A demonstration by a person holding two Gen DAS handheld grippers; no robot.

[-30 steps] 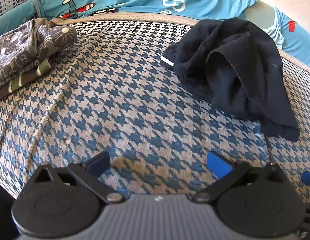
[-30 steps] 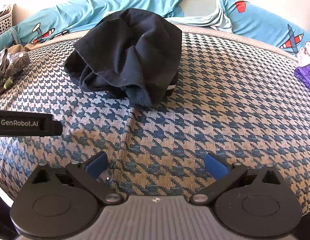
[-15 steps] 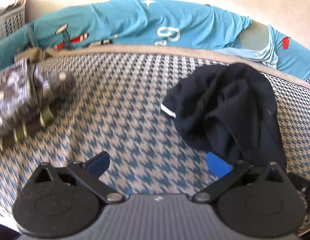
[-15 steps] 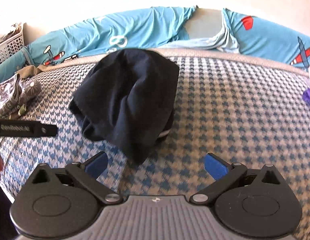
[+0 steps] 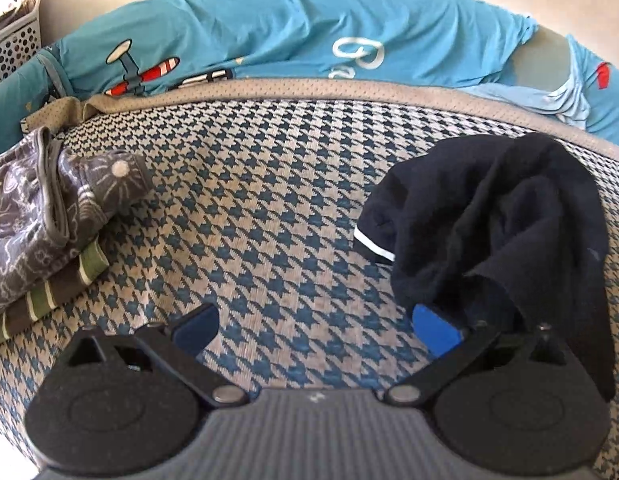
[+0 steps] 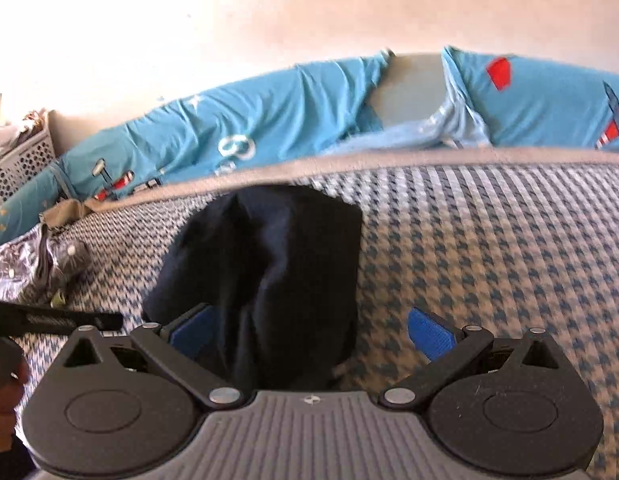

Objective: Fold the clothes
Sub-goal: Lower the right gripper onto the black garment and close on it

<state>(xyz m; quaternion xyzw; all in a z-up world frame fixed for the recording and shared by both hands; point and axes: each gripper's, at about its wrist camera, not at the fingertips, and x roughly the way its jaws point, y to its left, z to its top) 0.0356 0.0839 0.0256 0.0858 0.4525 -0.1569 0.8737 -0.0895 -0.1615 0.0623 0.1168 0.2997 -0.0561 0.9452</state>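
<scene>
The black garment [image 5: 505, 224] lies crumpled in a heap on the houndstooth bed cover [image 5: 269, 208], a white-edged hem showing at its left side, and both tools are at its near edge. The left tool [image 5: 315, 326] is spread wide and grips nothing; its right fingertip [image 5: 435, 330] sits just under the overhanging cloth while the left one rests over bare cover. The right tool [image 6: 311, 332] is likewise spread wide, with a hanging fold of the garment [image 6: 269, 280] falling between its fingers, though nothing is pinched. To the left, well apart from the heap, a stack of folded clothes [image 5: 41, 224] with a grey patterned piece on top lies near the bed's edge, and blue bedding [image 5: 289, 32] runs along the far side. Judging from this, the step in hand is taking hold of the heap to open it out flat. To do that well, each tool should close on a single layer at a recognisable edge, such as the white-trimmed hem, rather than on a bunched wad, since a thick pinch would lift the heap as a lump and keep it tangled. The two grips want to be on separate corners so the cloth can be drawn taut between them. The soft, dark fabric hides its own folds, so which layer lies under the fingers cannot be told from here; a shallow bite at the edge is safer than a deep one.
</scene>
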